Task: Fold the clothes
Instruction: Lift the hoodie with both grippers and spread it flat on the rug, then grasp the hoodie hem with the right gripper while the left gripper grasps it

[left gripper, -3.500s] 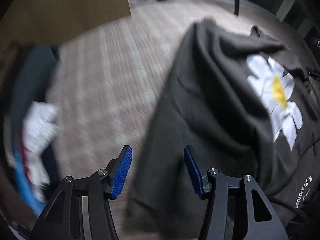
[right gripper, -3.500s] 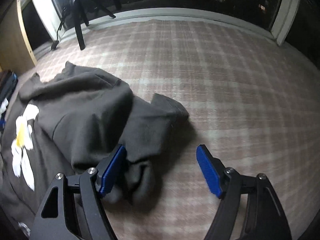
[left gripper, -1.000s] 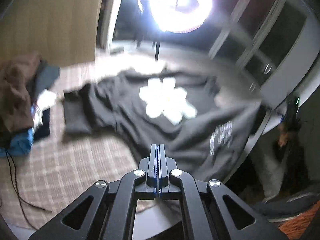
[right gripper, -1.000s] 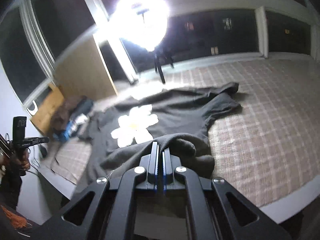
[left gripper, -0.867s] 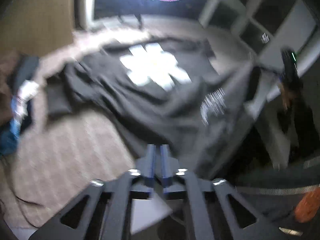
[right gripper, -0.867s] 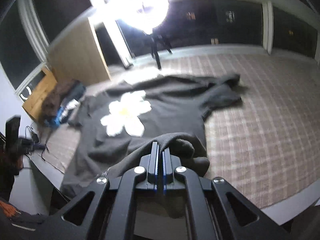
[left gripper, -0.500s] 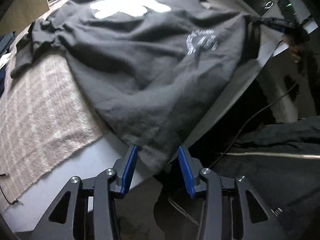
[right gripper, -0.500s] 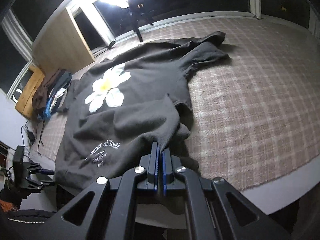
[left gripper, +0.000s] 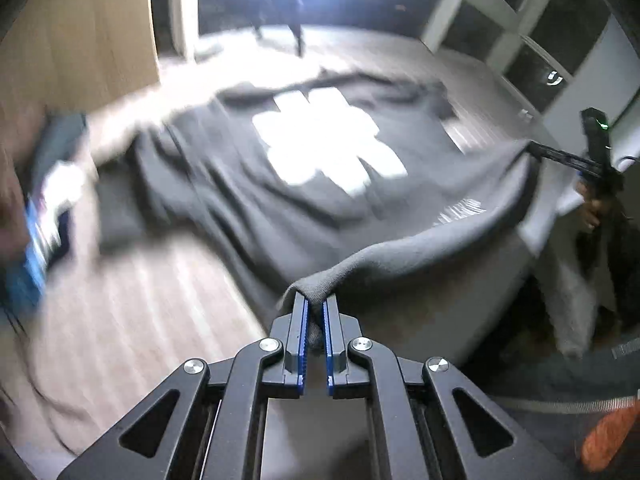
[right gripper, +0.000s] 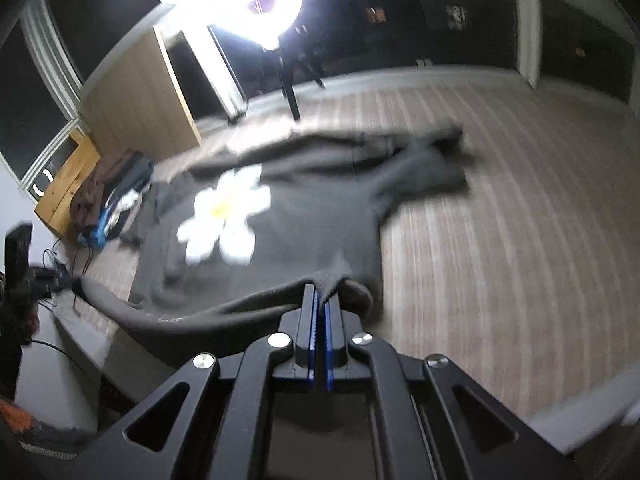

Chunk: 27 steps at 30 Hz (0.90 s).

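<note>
A dark grey sweatshirt (left gripper: 224, 200) with a white flower print (left gripper: 328, 152) lies spread on the plaid cover. My left gripper (left gripper: 314, 300) is closing, and its blue pads pinch the near hem corner, which is raised off the surface. In the right wrist view, the same sweatshirt (right gripper: 304, 224) and flower print (right gripper: 224, 216) show. My right gripper (right gripper: 322, 292) is shut on the other hem corner. The hem hangs stretched between the two grippers. Each view shows the other gripper at its side edge, blurred.
A pile of clothes (right gripper: 112, 196) lies at the far left beside a wooden cabinet (right gripper: 144, 104). A bright ring light (right gripper: 256, 0) on a tripod stands behind the surface. The plaid cover (right gripper: 500, 220) lies bare to the right. The near edge (right gripper: 568, 412) drops off.
My left jaws stood open around the hem half a second ago and now pinch it. Both grippers have lifted the hem off the near edge, and both views have tilted up.
</note>
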{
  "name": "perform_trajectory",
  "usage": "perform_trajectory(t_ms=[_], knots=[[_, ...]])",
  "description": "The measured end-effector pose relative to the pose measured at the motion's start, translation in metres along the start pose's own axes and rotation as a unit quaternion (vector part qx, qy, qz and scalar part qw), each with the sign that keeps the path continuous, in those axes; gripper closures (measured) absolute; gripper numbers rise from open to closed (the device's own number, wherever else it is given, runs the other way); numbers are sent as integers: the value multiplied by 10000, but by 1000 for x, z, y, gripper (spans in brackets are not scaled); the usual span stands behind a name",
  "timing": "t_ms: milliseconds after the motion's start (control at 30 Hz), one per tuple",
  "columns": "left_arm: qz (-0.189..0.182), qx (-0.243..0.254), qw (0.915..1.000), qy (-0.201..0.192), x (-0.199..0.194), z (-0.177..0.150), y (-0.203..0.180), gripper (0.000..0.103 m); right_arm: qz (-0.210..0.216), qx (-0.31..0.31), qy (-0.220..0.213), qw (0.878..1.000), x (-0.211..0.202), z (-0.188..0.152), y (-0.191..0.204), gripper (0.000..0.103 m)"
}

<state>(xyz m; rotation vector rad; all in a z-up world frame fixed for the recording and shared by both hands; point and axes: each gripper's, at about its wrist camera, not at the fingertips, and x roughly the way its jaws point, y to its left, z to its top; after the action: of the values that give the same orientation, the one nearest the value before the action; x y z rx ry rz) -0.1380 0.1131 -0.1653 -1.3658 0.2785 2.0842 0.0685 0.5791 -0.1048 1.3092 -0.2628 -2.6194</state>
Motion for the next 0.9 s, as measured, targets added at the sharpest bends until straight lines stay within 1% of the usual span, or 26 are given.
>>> perform_trajectory(t_ms=[33, 67, 100, 133, 167, 200, 233, 267, 300, 333, 367, 433, 533, 567, 600, 633, 700, 767, 800, 833, 867, 900], knots=[[167, 13, 9998, -118, 5, 23, 13, 92, -117, 11, 100, 9999, 16, 14, -5, 100], [362, -35, 9992, -149, 15, 40, 29, 87, -233, 22, 200, 9995, 32, 29, -9, 98], [636, -125, 9978, -120, 28, 57, 44, 87, -349, 33, 300, 9989, 48, 43, -14, 91], [776, -274, 9966, -27, 38, 67, 54, 87, -466, 43, 400, 9981, 64, 57, -18, 88], [917, -423, 9949, 65, 48, 77, 65, 87, -582, 54, 499, 9970, 81, 72, -23, 88], [993, -562, 9934, 140, 55, 86, 75, 86, -568, 65, 565, 9968, 90, 79, -27, 87], [856, -645, 9941, 148, 54, 86, 80, 84, -339, 75, 574, 9977, 89, 76, -30, 81], [772, -646, 9948, 137, 53, 78, 77, 80, -198, 60, 585, 9981, 88, 71, -33, 75], [687, -648, 9954, 127, 52, 70, 75, 76, -202, 4, 601, 9980, 86, 64, -34, 62], [603, -649, 9960, 116, 50, 62, 73, 74, -207, -52, 618, 9979, 83, 57, -35, 59], [507, -654, 9965, 124, 50, 53, 70, 73, -187, -97, 649, 9977, 82, 50, -36, 59], [260, -675, 9970, 267, 54, 35, 61, 73, -69, -136, 758, 9970, 83, 34, -39, 59], [328, -468, 9971, 510, 66, 26, 44, 72, -10, -82, 865, 9962, 88, 22, -44, 59], [329, -440, 9968, 589, 73, 23, 41, 70, 0, -49, 894, 9960, 90, 20, -46, 59], [331, -413, 9964, 667, 80, 20, 39, 64, 32, 20, 916, 9958, 93, 19, -50, 59], [338, -406, 9959, 739, 86, 18, 37, 62, 65, 97, 937, 9955, 95, 17, -54, 59], [336, -595, 9945, 793, 98, 18, 44, 62, 111, 260, 977, 9948, 100, 17, -63, 59], [264, -825, 9934, 750, 107, 23, 51, 65, 110, 290, 984, 9947, 102, 17, -65, 59], [219, -920, 9929, 726, 110, 25, 54, 71, 112, 264, 991, 9947, 102, 17, -65, 59], [127, -1005, 9923, 715, 114, 26, 56, 80, 110, 231, 997, 9947, 101, 17, -65, 59], [60, -1051, 9918, 731, 116, 27, 58, 98, 101, 184, 1002, 9947, 101, 17, -65, 59], [16, -1081, 9914, 735, 117, 28, 59, 97, 87, 134, 1005, 9948, 100, 16, -65, 59]])
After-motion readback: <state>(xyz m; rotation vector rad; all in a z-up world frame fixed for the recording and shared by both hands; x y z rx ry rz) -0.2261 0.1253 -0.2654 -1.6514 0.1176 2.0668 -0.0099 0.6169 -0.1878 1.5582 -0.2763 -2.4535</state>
